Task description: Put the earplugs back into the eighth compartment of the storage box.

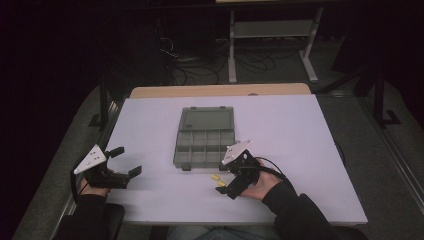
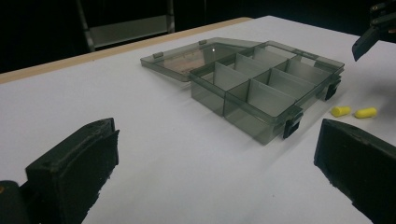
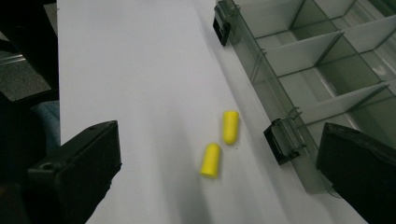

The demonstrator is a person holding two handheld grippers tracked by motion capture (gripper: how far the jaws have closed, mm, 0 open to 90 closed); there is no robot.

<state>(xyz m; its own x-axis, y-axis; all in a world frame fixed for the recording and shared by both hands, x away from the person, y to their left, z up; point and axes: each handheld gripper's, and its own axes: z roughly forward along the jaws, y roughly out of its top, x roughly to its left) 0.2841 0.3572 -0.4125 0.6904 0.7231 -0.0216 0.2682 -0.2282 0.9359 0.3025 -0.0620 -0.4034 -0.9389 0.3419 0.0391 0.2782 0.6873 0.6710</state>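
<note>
Both my tongs are spread wide, gripping nothing. My right gripper (image 1: 223, 187) hangs over the two yellow earplugs (image 3: 219, 144), which lie on the white table (image 1: 300, 150) just off the front edge of the organizer box (image 1: 202, 145), near its right-hand latch (image 3: 284, 140). Nothing sits between my jaws and the plugs. The box is open, lid (image 1: 206, 120) flat behind it, and its compartments look empty, though the smoky plastic makes that hard to swear to. My left gripper (image 1: 127, 161) sits well off to the left.
</note>
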